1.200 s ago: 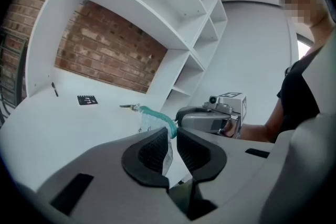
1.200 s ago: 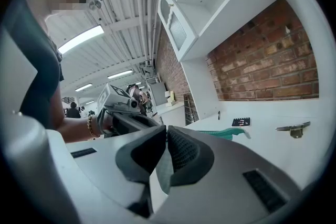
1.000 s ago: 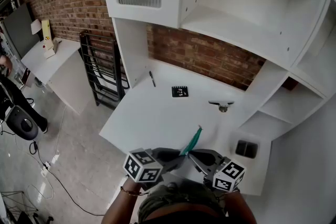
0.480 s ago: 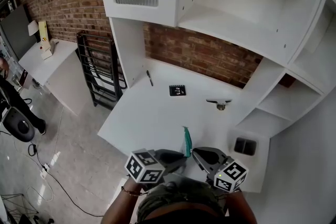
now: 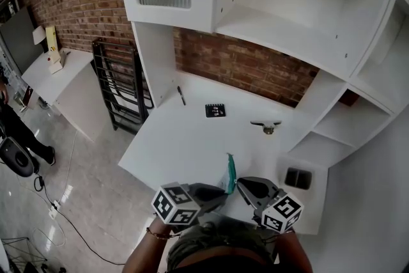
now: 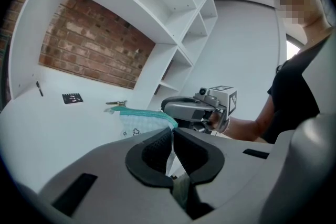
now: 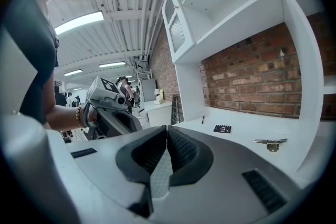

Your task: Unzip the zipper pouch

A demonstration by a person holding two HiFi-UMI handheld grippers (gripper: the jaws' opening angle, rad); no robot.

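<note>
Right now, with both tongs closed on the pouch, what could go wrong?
1. The left tongs and right tongs each pinch only thin fabric of the pouch; pulling may stretch it or slip off instead of opening the zipper.
2. The pouch is held near the desk edge; a lost grip could drop it to the floor.

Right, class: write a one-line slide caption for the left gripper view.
The left tool and right tool both shut on the teal-zipped pouch, held over the white desk.
</note>
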